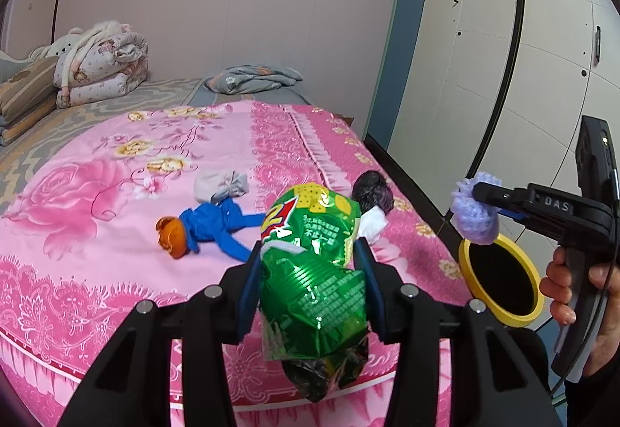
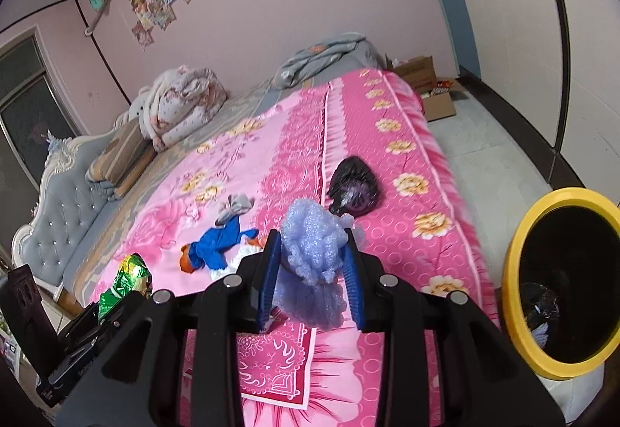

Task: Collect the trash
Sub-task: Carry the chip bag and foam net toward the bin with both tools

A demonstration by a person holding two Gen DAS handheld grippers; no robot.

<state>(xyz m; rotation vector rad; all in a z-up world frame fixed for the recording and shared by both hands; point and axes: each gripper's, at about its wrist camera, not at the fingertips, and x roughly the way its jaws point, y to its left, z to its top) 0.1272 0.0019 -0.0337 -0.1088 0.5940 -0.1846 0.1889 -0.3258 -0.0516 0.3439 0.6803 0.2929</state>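
My left gripper [image 1: 310, 256] is shut on a crumpled green snack bag [image 1: 314, 279] and holds it above the bed's near edge; the bag also shows in the right wrist view [image 2: 126, 283]. My right gripper [image 2: 312, 252] is shut on a lilac foam wad [image 2: 314, 256], which in the left wrist view [image 1: 474, 212] hangs just above the yellow-rimmed bin [image 1: 500, 281]. The bin [image 2: 515, 264] stands on the floor right of the bed. On the pink bedspread [image 1: 97, 202] lie a blue wad [image 1: 211, 225], an orange wrapper [image 1: 172, 237], a grey bundle [image 1: 219, 186], a black bag [image 1: 372, 190] and white paper [image 1: 372, 223].
Folded quilts [image 1: 100, 62] and pillows lie at the bed's far left. A grey blanket [image 1: 252, 78] lies at the far end. White wardrobe doors [image 1: 484, 59] line the right side. Cardboard boxes [image 2: 426, 86] sit on the floor beyond the bed.
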